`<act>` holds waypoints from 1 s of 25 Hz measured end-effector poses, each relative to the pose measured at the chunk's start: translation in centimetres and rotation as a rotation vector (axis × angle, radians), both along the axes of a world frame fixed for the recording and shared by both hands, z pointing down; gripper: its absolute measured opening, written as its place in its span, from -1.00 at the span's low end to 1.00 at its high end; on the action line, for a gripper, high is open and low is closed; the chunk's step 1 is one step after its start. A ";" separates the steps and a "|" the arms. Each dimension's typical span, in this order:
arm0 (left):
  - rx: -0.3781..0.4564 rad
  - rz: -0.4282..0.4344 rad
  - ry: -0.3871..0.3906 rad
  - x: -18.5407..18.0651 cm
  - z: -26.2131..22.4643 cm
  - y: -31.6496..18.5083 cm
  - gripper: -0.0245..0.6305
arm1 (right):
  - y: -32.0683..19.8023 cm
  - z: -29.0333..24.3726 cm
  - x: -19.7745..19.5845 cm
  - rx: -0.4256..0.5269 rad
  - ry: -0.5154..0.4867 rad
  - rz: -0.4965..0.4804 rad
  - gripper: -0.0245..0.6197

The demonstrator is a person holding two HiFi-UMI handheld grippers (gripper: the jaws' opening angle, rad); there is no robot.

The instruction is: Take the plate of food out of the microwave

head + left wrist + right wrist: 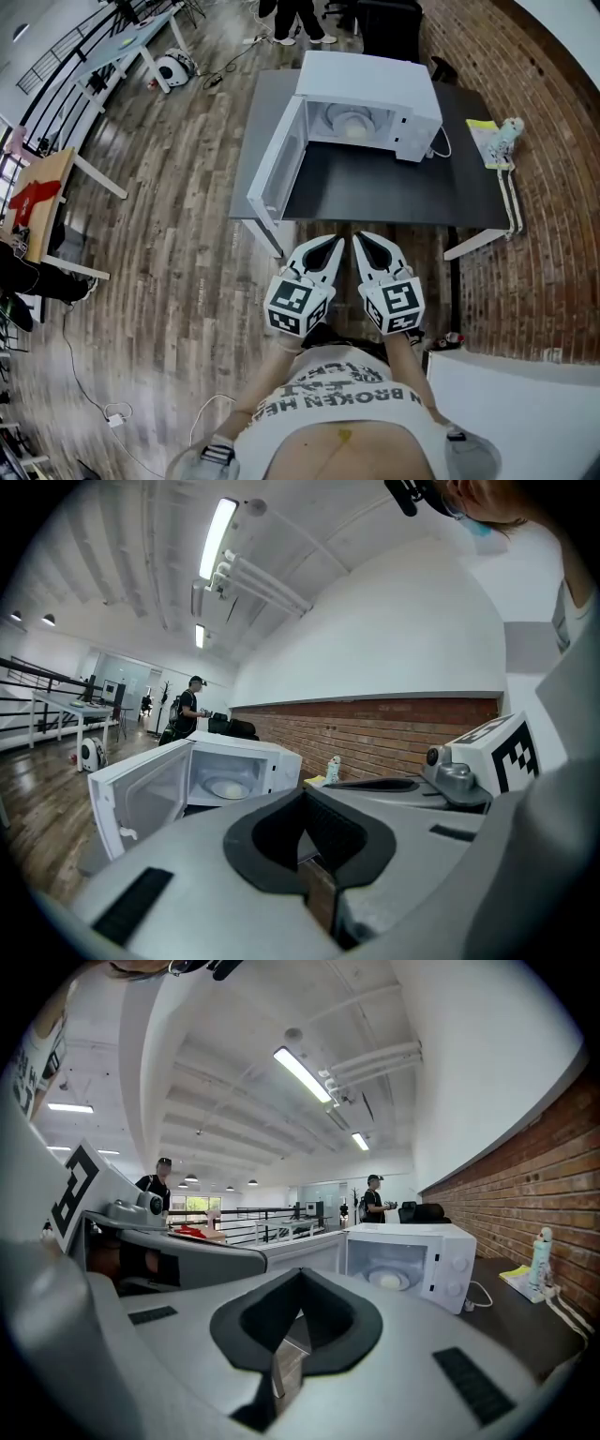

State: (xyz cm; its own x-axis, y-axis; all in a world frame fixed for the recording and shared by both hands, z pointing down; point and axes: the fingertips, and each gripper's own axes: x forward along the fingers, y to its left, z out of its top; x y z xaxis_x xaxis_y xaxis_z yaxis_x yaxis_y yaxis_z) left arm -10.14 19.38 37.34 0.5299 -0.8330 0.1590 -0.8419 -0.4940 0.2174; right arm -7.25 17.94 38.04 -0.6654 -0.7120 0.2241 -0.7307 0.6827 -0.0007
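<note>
White microwave (370,86), dark grey table (375,192), red-brown brick wall (553,253) on the right.
The plate (354,123) is white with pale food; the plank floor (178,234) is streaky brown; the left gripper (330,246) and right gripper (362,242) are pale grey, with black-and-white square-patterned cubes.

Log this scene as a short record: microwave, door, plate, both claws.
microwave: white, on the dark table
door: open, swung to the left
plate: inside the microwave, pale food on it
left claw: shut, empty, well short of the microwave
right claw: shut, empty, beside the left claw
</note>
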 end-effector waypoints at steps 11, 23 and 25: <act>0.001 -0.006 0.005 -2.6 0.2 -1.8 -0.91 | -1.8 0.8 -1.2 -0.018 -0.007 0.036 -0.90; -0.063 -0.101 -0.003 -2.9 2.5 -9.5 -0.91 | -9.9 2.6 -0.6 -0.057 -0.023 -0.041 -0.90; -0.062 -0.105 -0.009 -2.1 2.3 -11.5 -0.91 | -11.9 2.7 0.1 -0.065 -0.024 -0.049 -0.90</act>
